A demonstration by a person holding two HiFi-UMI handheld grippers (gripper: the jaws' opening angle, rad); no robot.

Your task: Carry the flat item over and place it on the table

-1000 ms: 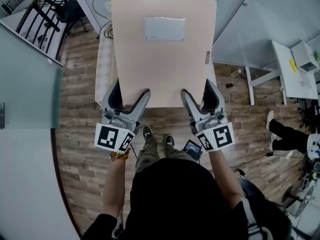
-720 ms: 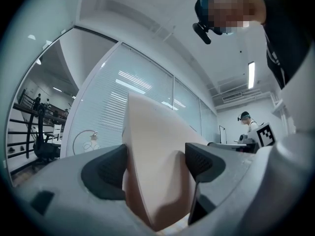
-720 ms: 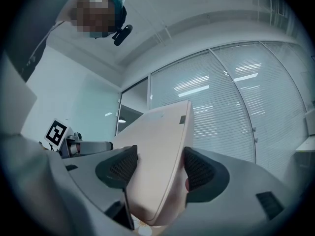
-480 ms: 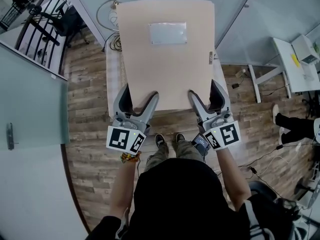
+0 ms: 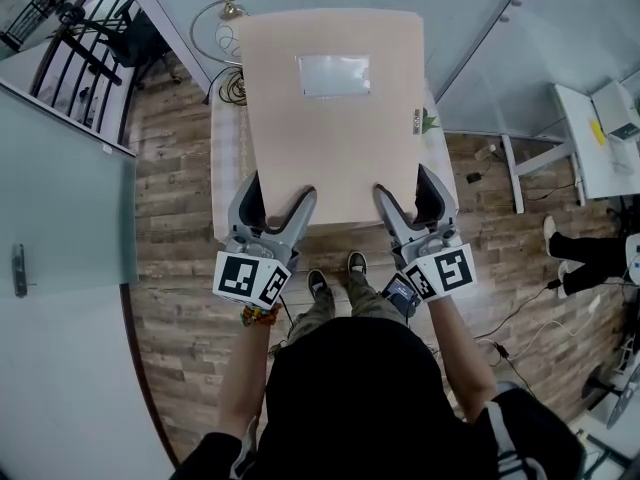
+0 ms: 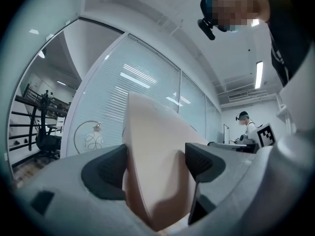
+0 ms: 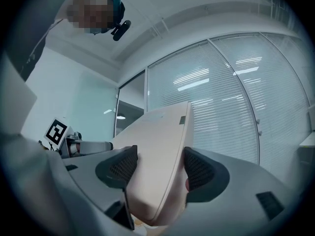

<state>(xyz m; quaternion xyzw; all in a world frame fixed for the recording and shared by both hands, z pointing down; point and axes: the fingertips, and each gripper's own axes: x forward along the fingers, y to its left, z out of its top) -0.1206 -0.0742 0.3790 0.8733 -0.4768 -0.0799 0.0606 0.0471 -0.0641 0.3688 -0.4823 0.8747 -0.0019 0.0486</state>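
Both tongs are clamping the near edge of the board (image 5: 335,148), one toward each near corner.

Left tongs (image 5: 274,201): in the left gripper view the jaws are standing partly apart with the board (image 6: 147,132) filling the gap between them. The dark pads (image 6: 109,170) are bearing on its two faces. Grip is looking firm.

Right tongs (image 5: 411,199): in the right gripper view the jaws are likewise part-open and closing on the board's edge. One pad (image 7: 119,167) is pressing on the broad face and the other on the opposite side.

The board is a flat beige panel with a pale rectangular patch (image 5: 334,75) toward its far end and a small tag (image 5: 415,118) on its right edge. It is lying over a white tabletop (image 5: 229,158), covering most of it. Only narrow strips of the tabletop are showing at left and right. The board's near edge is overhanging the tabletop's near side, above the wood floor (image 5: 170,238). Whether the board is resting on the tabletop or hanging just above it cannot be told.
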